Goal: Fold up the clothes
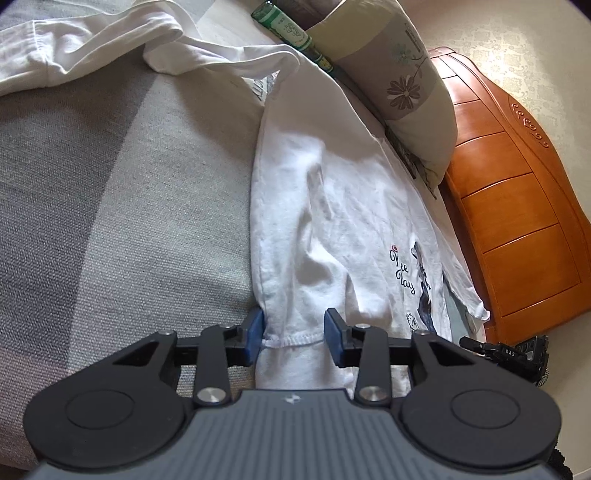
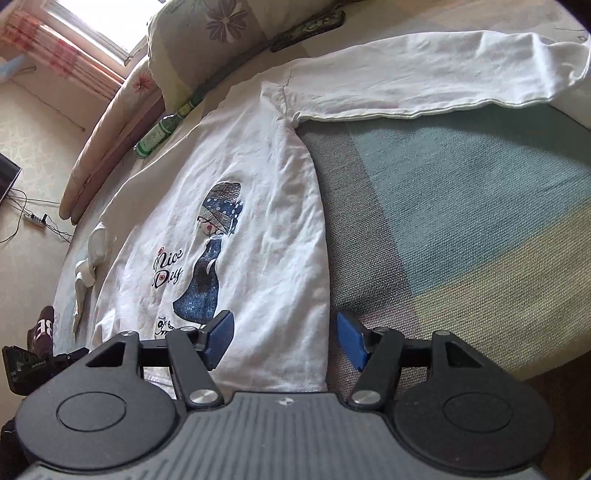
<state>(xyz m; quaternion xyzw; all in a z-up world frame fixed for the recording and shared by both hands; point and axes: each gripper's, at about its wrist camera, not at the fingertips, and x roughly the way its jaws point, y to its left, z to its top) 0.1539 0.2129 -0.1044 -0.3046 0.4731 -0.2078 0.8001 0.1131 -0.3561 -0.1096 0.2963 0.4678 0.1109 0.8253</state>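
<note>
A white long-sleeved shirt [image 1: 351,206] [image 2: 240,155] with a printed girl and lettering [image 2: 214,258] lies flat on the bed. In the left wrist view a bunched sleeve cuff [image 1: 291,341] fills the gap between the blue pads. My left gripper [image 1: 294,336] is shut on it, and the cloth rises in a ridge ahead. My right gripper [image 2: 285,339] stands open over the shirt's side edge near the hem. One of its pads is above the shirt and the other above the bedcover, gripping nothing. The other sleeve [image 2: 424,85] stretches out to the right.
The bedcover [image 1: 129,184] [image 2: 461,203] has grey, teal and beige blocks. A flowered pillow [image 1: 399,74] [image 2: 207,33] and a green bottle [image 1: 291,33] [image 2: 162,129] lie beyond the shirt. A wooden headboard [image 1: 517,206] stands right. Another white garment [image 1: 74,44] lies far left.
</note>
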